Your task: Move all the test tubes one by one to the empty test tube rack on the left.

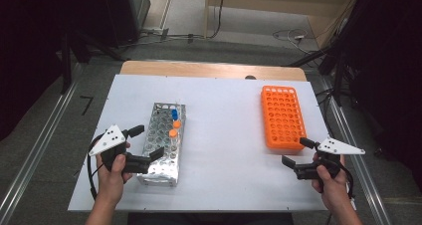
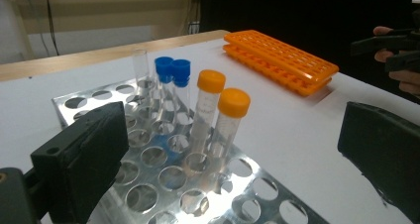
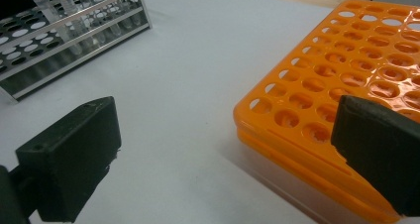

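On the white tabletop point(image 1: 224, 135), the left gripper point(image 1: 144, 144) hovers with fingers spread wide over the near end of the metal tube rack point(image 1: 164, 143), where two orange-capped tubes point(image 2: 223, 130) stand upright beside two blue-capped ones point(image 2: 172, 83). The right gripper point(image 1: 294, 153), also spread and holding nothing, waits by the empty orange rack point(image 1: 282, 116). I'd center the left fingers around the nearest orange-capped tube just below its cap, then lift straight up so its neighbor isn't knocked.
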A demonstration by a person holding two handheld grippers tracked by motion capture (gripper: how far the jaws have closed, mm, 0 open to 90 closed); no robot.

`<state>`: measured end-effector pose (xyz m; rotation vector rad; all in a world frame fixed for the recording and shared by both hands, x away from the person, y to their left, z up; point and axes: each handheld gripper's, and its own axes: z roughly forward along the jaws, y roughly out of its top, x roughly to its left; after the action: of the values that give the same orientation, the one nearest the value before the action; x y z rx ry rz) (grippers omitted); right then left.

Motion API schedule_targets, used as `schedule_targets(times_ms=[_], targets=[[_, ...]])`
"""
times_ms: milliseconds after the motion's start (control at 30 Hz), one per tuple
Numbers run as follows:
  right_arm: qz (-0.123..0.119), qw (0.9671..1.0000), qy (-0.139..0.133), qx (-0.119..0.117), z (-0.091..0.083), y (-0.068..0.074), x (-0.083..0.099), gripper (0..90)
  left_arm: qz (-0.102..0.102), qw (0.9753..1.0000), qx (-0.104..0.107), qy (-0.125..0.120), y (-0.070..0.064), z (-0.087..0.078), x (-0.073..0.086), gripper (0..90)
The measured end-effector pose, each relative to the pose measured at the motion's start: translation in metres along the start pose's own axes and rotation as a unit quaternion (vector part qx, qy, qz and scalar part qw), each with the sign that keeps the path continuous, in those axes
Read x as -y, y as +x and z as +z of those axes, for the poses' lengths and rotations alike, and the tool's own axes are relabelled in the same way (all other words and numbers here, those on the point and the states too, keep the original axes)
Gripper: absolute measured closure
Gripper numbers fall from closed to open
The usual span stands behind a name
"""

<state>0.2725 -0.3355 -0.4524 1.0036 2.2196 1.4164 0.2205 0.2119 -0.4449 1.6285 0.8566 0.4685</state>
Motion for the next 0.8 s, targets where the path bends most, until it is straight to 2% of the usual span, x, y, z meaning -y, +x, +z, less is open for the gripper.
schedule_targets(times_ms=[267, 433, 600, 800], targets=[[0.007, 0.9999, 0.0, 0.007, -0.001, -0.011, 0.007, 0.0, -0.008, 0.9999, -0.008, -0.011, 0.01, -0.016, 0.014, 0.0], [0.01, 0.9999, -0.006, 0.01, -0.003, -0.018, 0.01, 0.0, -0.005, 0.9999, -0.011, -0.008, 0.013, -0.025, 0.021, 0.0], [0.017, 0.9997, -0.009, 0.018, -0.003, -0.026, 0.014, 0.0, -0.009, 0.9997, -0.019, -0.008, 0.017, -0.028, 0.027, 0.0], [0.025, 0.9994, -0.007, 0.023, -0.002, -0.032, 0.018, 0.0, -0.013, 0.9996, -0.019, -0.016, 0.022, -0.032, 0.03, 0.0]])
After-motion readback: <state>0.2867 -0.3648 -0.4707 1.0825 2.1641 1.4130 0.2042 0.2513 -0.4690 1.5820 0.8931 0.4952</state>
